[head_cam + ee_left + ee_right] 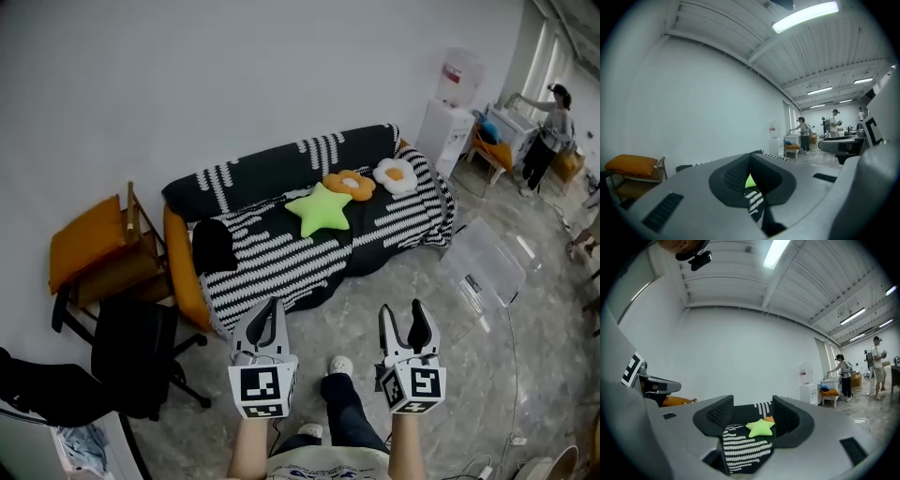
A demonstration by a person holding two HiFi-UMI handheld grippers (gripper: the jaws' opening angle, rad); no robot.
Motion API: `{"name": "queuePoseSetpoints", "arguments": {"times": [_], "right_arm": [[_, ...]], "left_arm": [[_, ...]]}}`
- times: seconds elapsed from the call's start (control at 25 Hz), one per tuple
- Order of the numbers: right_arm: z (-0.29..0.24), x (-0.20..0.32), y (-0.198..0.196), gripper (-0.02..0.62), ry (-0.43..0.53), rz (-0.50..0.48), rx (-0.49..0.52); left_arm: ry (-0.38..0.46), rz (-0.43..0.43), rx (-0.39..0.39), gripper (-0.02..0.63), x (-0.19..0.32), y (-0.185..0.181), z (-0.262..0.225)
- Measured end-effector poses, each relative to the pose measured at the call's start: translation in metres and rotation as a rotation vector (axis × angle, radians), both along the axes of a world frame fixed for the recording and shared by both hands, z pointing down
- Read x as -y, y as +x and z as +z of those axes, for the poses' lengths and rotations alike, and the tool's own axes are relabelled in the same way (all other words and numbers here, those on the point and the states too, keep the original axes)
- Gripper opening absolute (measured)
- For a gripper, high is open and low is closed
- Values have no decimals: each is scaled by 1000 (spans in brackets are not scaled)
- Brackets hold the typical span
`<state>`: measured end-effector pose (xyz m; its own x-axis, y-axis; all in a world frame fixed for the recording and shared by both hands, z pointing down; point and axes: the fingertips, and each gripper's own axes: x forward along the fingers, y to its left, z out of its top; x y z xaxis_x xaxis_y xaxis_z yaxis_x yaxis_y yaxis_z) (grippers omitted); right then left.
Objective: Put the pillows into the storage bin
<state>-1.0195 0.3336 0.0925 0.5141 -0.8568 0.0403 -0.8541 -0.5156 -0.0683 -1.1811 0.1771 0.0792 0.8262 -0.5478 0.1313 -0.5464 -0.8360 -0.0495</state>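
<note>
Three pillows lie on the sofa [281, 267], which is draped in a black-and-white striped blanket: one green star pillow [323, 208], one orange pillow [349, 184] and one white egg pillow [395, 174]. There is one clear storage bin [487, 267], and it stands on the floor just right of the sofa's right end. There are two grippers, both near, side by side and well apart from the pillows.

The left gripper [266, 309] has its jaws drawn together to a thin slit, with nothing held. Only a sliver of green and stripes shows through it. The right gripper [403, 314] has its jaws moderately wide and empty, and the star pillow is seen far off between them.

The pillows lie flat on the seat in a row that runs from the star, nearest and leftmost, to the white egg pillow, far right. The star has one arm pointing toward the backrest. The bin is see-through, so its long axis is hard to make out. Both grippers point far, toward the sofa.
</note>
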Motion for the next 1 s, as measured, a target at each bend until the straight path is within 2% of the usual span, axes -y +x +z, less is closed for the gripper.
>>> {"name": "queuePoseSetpoints", "arguments": {"times": [0.16, 0.6, 0.8, 1.0], "right_arm": [[3, 40, 52, 259, 2, -33, 9], [-10, 146, 233, 261, 11, -123, -1], [0, 183, 287, 259, 7, -146, 14], [13, 212, 324, 259, -3, -159, 43]], "left_arm": [[-6, -45, 2, 14, 36, 43, 5], [0, -155, -17, 14, 135, 201, -9], [-12, -188, -6, 14, 168, 250, 1], [-27, -197, 27, 14, 194, 289, 16]]}}
